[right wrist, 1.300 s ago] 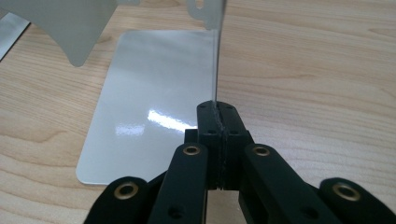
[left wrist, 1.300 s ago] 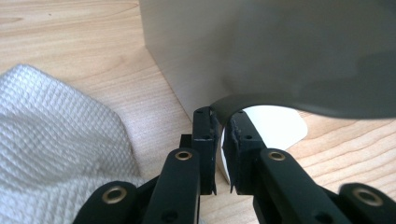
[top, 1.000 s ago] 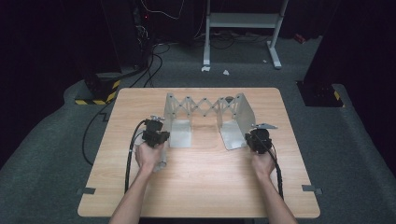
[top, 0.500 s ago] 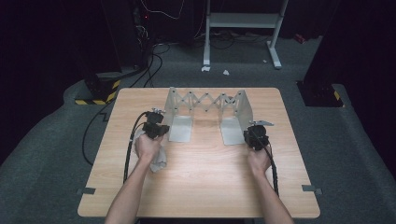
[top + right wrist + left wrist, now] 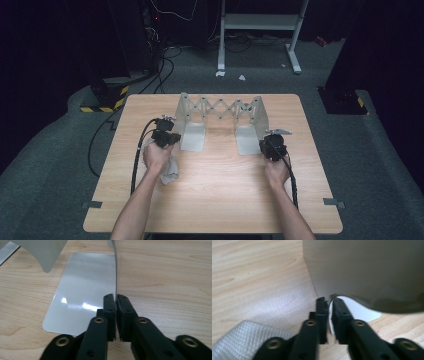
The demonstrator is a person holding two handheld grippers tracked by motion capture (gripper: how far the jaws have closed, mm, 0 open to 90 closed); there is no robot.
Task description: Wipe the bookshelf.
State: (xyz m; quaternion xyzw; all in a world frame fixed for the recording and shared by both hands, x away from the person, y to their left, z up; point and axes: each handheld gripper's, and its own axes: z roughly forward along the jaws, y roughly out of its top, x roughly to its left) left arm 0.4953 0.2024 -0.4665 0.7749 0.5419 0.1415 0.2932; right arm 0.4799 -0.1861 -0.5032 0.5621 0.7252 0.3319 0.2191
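Rack (image 5: pixel 220 107) of thin metal stands at the far middle of the table (image 5: pixel 215 200), with a zigzag part joining its two end walls. It looks stiff in the walls but stretchy in the middle, so I think it will slide open and shut like a fan. It is likely light, smooth and a bit slippery, and the edges are thin, so a tight pinch on the near edge of each wall seems the best place to hold.

The left gripper (image 5: pixel 167 138) is at the near edge of the left wall. Its jaws have just been opening a little; the wall edge sits between them with a thin dark slit beside it. The right gripper (image 5: pixel 272 148) is at the right wall. Its jaws have just been opening a little too, yet they are very narrow and look pressed on the thin edge (image 5: pixel 115 270).

A white cloth (image 5: pixel 170 170) lies under the left hand, near the rack
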